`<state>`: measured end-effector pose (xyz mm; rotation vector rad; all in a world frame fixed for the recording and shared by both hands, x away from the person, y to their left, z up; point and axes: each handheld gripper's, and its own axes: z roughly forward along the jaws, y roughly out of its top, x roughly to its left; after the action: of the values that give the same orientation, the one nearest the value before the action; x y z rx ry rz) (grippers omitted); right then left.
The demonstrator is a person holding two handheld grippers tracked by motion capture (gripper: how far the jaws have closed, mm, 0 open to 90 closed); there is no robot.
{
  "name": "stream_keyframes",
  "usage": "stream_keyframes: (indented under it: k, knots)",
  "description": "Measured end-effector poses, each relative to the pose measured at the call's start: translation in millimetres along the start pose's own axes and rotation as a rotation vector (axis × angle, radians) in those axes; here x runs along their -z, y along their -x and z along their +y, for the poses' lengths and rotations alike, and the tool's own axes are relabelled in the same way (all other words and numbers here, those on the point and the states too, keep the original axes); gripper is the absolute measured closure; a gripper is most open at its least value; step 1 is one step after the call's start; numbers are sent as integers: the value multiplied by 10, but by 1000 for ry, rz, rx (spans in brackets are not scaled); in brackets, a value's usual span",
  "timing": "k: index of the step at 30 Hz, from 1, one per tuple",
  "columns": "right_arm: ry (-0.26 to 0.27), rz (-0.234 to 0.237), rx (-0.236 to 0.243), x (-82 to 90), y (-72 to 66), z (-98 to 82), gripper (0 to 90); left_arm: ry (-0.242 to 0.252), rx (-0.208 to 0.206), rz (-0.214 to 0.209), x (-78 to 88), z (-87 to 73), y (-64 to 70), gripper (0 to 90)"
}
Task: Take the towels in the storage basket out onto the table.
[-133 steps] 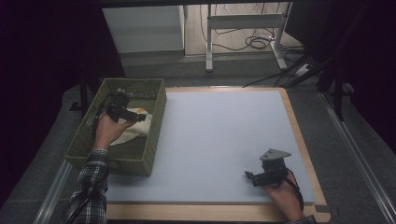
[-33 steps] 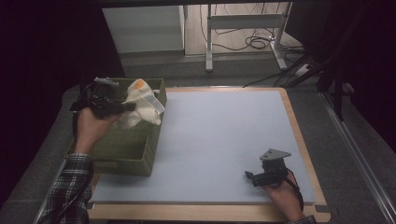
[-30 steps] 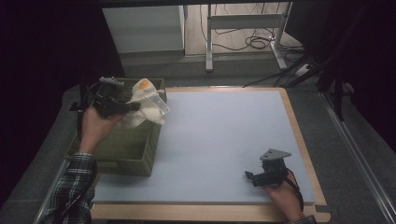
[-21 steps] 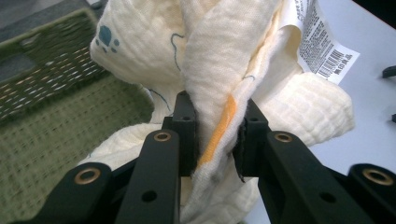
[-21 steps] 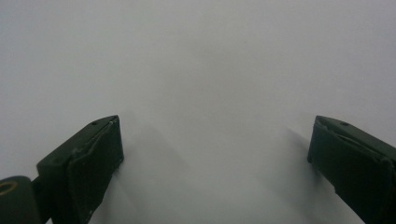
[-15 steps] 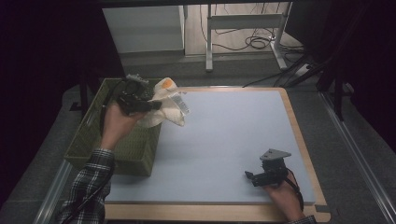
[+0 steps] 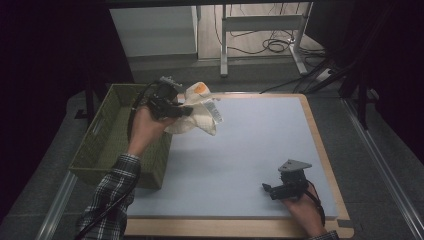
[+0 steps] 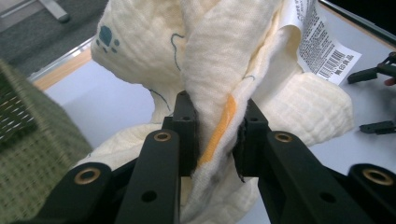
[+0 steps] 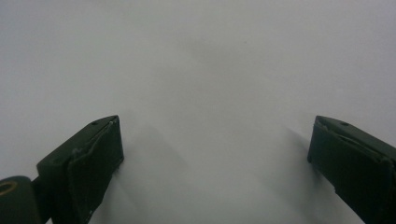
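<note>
Basket (image 7: 107,145): woven olive-green, rectangular, standing at the left edge of the table, its right wall just over the edge of the pale mat; a corner of its weave also shows at the lower left of the left gripper view (image 8: 28,154).
Left hand (image 7: 145,127): raised over the basket's far right corner, a plaid sleeve (image 7: 107,200) trailing toward the bottom of the high view.
Left gripper (image 7: 172,105): held level in that hand, pointing right toward the mat; in its own view (image 8: 215,135) the two black jaws are clamped on a bunched fold of fabric.
Cloth (image 7: 200,107): cream, waffle-textured, hanging off the table from the left gripper above the mat's near-left corner region, just right of the basket; close up (image 8: 219,60) it shows small blue prints, an orange stripe pinched between the pads, and a white printed label (image 8: 327,51) with a barcode.
Mat (image 7: 240,150): pale blue-grey sheet covering most of the wooden tabletop (image 7: 325,150).
Right gripper (image 7: 280,190): resting on the mat near its front right corner, pointing left, a grey three-cornered plate on top; in its own view (image 9: 215,158) the jaws stand wide apart with bare mat between them.
Right hand (image 7: 305,210): behind that gripper, at the mat's front edge.
</note>
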<state>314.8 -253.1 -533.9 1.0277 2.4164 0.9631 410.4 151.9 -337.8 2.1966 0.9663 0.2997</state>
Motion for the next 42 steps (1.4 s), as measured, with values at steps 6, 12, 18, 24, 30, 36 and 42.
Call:
stream_keyframes:
  k: [6, 12, 18, 24, 30, 36, 42]
  knots:
    - [-1, 1, -1, 0, -1, 0, 33, -6, -21, -31, -184, 95, 120, 745]
    - [-1, 1, 0, 0, 0, 0, 33, -11, -37, -57, -373, 144, 242, 745]
    - [-1, 1, 0, 0, 0, 0, 33, -26, -57, -80, -584, 158, 370, 740]
    - [-1, 1, 0, 0, 0, 0, 32, -37, -76, -95, -805, 140, 489, 738]
    - [0, 0, -2, 1, 0, 0, 33, -47, -91, -120, -1056, 67, 602, 738]
    - [0, 0, -1, 0, 1, 0, 33, -60, -81, -150, -1343, -42, 691, 733]
    - [1, 0, 0, 0, 1, 0, 33, -60, -81, -166, -1583, -137, 768, 722]
